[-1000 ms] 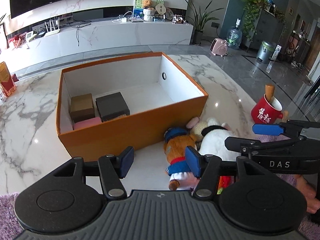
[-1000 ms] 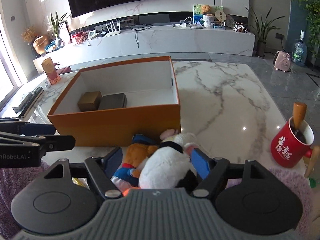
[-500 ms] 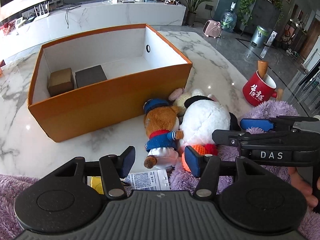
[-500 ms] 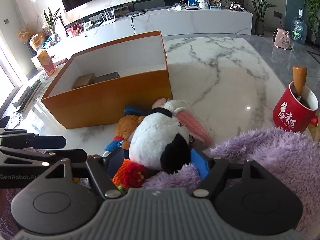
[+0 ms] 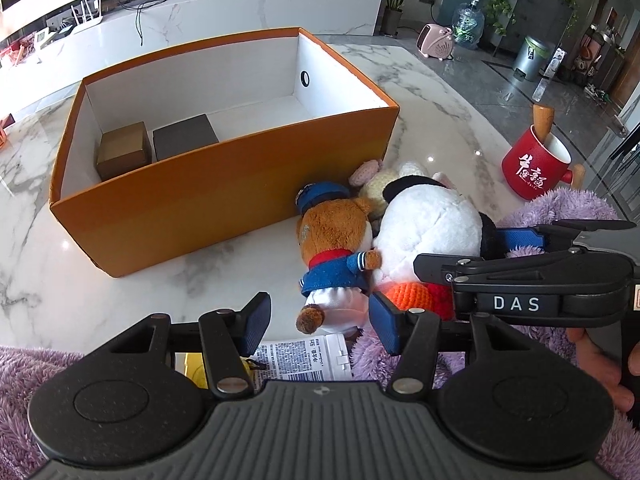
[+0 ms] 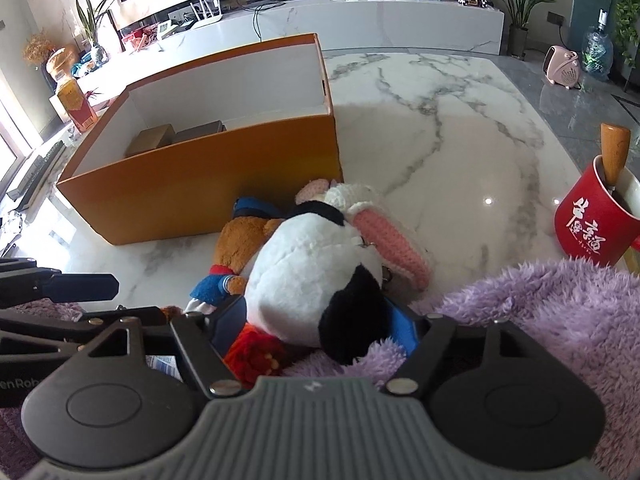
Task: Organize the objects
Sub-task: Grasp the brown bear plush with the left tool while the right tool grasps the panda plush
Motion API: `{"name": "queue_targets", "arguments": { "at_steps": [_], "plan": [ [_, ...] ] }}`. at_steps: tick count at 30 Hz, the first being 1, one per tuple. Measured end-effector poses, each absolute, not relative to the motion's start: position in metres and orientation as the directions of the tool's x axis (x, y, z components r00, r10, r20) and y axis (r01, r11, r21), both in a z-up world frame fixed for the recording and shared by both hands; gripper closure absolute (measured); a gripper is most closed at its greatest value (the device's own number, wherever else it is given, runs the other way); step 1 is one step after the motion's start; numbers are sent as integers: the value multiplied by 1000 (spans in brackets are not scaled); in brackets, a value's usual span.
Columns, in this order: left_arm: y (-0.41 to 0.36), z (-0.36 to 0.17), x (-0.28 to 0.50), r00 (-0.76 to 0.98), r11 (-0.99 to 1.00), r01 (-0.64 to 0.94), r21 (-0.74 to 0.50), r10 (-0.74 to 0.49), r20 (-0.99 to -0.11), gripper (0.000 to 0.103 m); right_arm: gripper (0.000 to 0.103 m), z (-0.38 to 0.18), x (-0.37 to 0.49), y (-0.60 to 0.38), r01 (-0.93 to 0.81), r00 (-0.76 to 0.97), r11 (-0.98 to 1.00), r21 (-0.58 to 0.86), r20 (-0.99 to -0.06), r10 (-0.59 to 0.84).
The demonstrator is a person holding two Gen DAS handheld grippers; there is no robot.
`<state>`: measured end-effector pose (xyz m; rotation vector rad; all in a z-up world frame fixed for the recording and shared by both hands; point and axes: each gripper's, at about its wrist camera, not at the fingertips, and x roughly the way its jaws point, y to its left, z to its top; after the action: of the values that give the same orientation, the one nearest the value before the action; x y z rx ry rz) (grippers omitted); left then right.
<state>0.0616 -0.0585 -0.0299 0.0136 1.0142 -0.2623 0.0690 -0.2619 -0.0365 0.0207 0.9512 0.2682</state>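
Since a second ago, both claws have been lowered toward the heap of soft toys, so that the orange box is now seen from higher and the toys fill more of each view.

In the left wrist view, the left claw (image 5: 318, 322) is held wide apart above the desk (image 5: 432, 120), with the feet of the brown plush in a blue jacket (image 5: 334, 248) between its blue pads; the pads are not pressed on it. A printed packet (image 5: 304, 356) lies just beneath the claw on a purple fluffy blanket (image 5: 24, 376). The brown plush lies against the front wall of the orange box (image 5: 224, 204), touching the white and black plush (image 5: 428, 224) on its right. Inside the box, a tan small box (image 5: 124, 152) and a dark small box (image 5: 184, 138) are seen side by side in the left part. A red mug (image 5: 532, 168) stands well apart to the right.

In the right wrist view, the right claw (image 6: 318, 326) is seen with its jaws opening, the white and black plush (image 6: 308, 268) lying between the pads. Whether the pads touch it cannot be told. An orange knitted toy (image 6: 256, 352) is tucked under the plush, and a pink knitted ear (image 6: 392, 244) rests beside it on the desk.
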Motion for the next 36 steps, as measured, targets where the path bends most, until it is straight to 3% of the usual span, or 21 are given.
{"name": "queue_targets", "arguments": {
  "at_steps": [6,16,26,36],
  "plan": [
    [-58,-32,67,501,966,228,-119,-221,-837,38,21,-45,79,-258,-234,535,963,134,-809,243],
    [-60,-40,82,489,960,257,-112,-229,-842,38,41,-38,78,-262,-246,550,960,131,-797,250],
    [-81,-59,112,442,940,333,-70,-222,-869,38,42,4,77,-285,-244,622,961,128,-740,256],
    [-112,-69,132,419,919,393,-22,-200,-886,37,41,-5,90,-289,-214,595,970,114,-773,222]
  ]
}}
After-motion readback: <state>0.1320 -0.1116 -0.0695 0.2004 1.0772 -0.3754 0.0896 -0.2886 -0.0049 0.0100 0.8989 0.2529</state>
